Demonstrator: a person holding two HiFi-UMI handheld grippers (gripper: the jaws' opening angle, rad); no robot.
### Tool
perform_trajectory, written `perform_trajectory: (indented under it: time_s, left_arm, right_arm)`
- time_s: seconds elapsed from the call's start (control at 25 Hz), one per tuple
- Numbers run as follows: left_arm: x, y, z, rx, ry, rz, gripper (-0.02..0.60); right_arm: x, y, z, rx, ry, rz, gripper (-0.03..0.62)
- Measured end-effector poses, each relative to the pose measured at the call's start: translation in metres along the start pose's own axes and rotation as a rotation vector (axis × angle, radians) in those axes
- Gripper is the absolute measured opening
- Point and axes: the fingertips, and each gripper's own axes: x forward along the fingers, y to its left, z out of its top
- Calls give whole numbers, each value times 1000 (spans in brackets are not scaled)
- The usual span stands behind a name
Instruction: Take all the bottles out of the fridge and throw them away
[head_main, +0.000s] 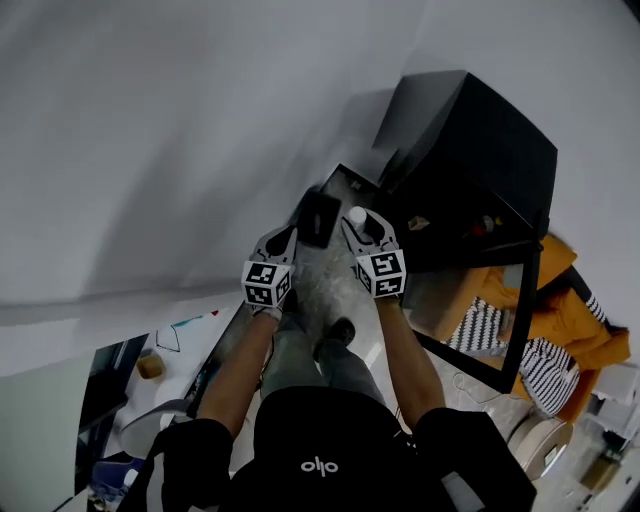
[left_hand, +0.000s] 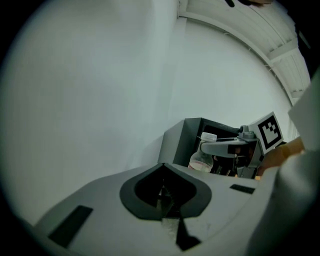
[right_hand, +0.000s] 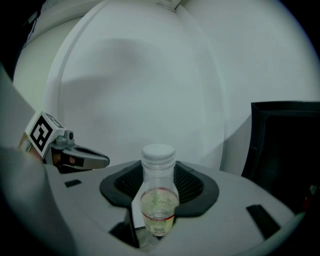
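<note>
In the head view my right gripper (head_main: 362, 230) is shut on a small clear bottle (head_main: 357, 215) with a white cap. The right gripper view shows this bottle (right_hand: 158, 200) upright between the jaws, holding a little pale yellowish liquid. My left gripper (head_main: 283, 240) is beside it on the left, shut and empty, and its jaws (left_hand: 165, 167) meet with nothing between them. The black fridge (head_main: 470, 150) stands up and to the right with its door (head_main: 520, 320) swung open. A small dark box (head_main: 320, 215) sits on the floor between the two gripper tips.
A few small items (head_main: 485, 225) show inside the fridge. Orange cloth (head_main: 575, 310) and striped fabric (head_main: 540, 365) lie right of the door. A white desk (head_main: 165, 375) with small things is at lower left. A pale wall fills the upper left.
</note>
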Motion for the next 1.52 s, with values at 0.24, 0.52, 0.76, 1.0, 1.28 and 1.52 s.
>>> perform_trajectory:
  time_s: [0.24,0.52,0.76,1.0,1.28,1.52]
  left_arm:
    - [52,45,-45,-19,51,-42,6]
    - [120,75,-110,8,115,-113,6]
    - [193,88,-186,11,149,-166,6]
    - [227,96,-269,9,232,-200,6]
    - [231,105,-302,7,264,-206,6]
    - [221,115,-308,12,278,-194,6]
  right_arm:
    - [66,-17,-54,41,28,-32,193]
    - [132,-44,-142,93,60,-58,193]
    - [200,-64,-237,117,81,-34,193]
    - [238,-64,-335,191,143,-26,193]
    - [269,-52,-377,188,177,1,194]
    - [279,-36,-376,220,178,32,195]
